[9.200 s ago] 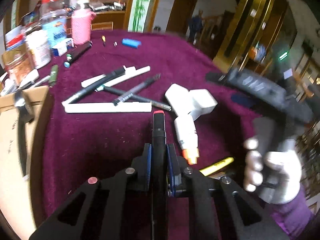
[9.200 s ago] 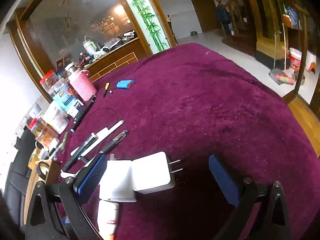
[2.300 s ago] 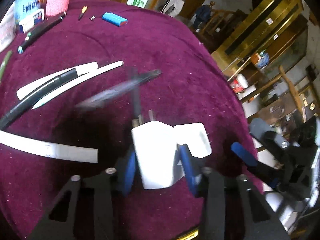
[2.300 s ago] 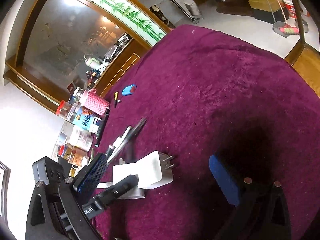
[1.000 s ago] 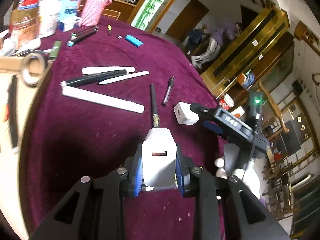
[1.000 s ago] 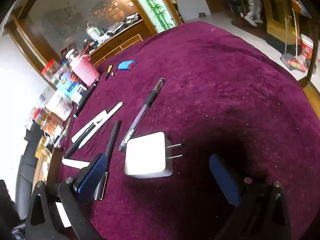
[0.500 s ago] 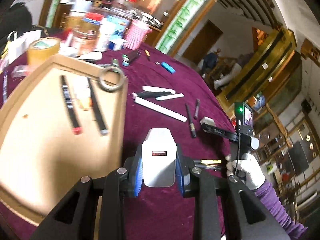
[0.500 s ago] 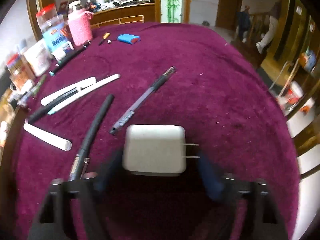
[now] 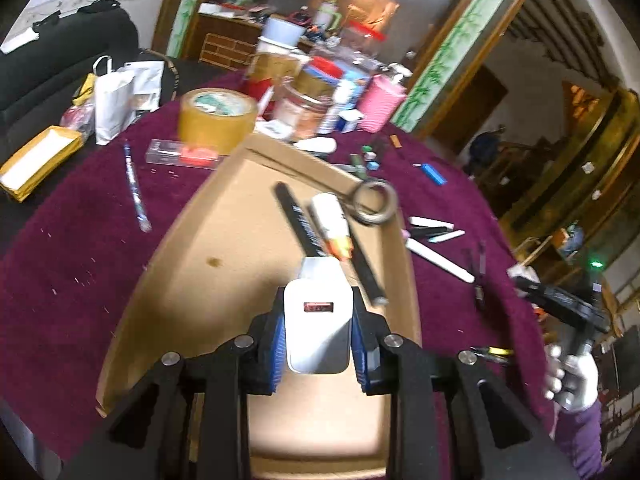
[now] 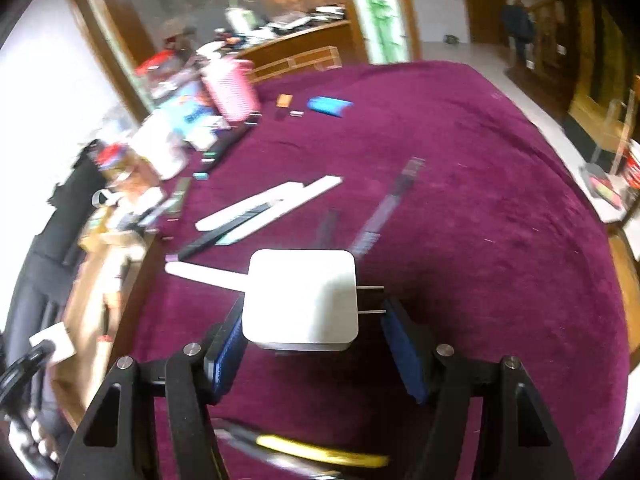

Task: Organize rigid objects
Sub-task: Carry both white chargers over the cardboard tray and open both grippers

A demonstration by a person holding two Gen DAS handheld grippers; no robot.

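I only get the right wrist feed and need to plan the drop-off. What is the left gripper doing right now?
Observer: The left gripper has its jaws shut on a white charger, held over a cardboard tray.
Operator: Is anything lying in that tray?
Observer: Yes, two black markers and a white tube with an orange tip lie toward its far end.
Operator: Anything on the rim?
Observer: A tape roll sits at the far right rim.

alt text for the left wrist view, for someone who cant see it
The left gripper is shut on a white USB wall charger, held over a shallow cardboard tray on a maroon tablecloth. The tray holds black markers and a white glue tube.
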